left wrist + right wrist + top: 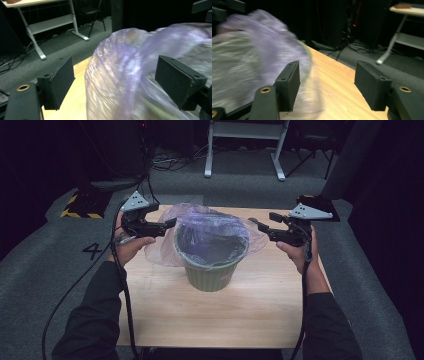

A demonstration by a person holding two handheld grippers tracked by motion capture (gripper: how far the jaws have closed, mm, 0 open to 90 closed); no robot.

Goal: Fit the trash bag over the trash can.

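Your left gripper (170,223) has its jaws wide apart, and the thin purple bag (210,227) sits loosely between them without being pinched (the left gripper view shows a gap on both sides of the plastic). Your right gripper (255,224) is open too, with bare table between its jaws and the bag just off to one side. Both grippers point inward at the bag from opposite sides, close to its edges.

The bag is draped over the rim of a green ribbed bin (211,270), which stands upright near the far middle of the wooden table (210,320). The plastic hangs down more on the left side of the bin.

Nothing stands between your grippers and the bag. Past the table there is grey carpet, a white table frame (245,150) and some loose cables on the floor.

Your left hand (129,245) and right hand (300,251) hold the grippers about level, arms in dark sleeves stretched forward along each side of the table.
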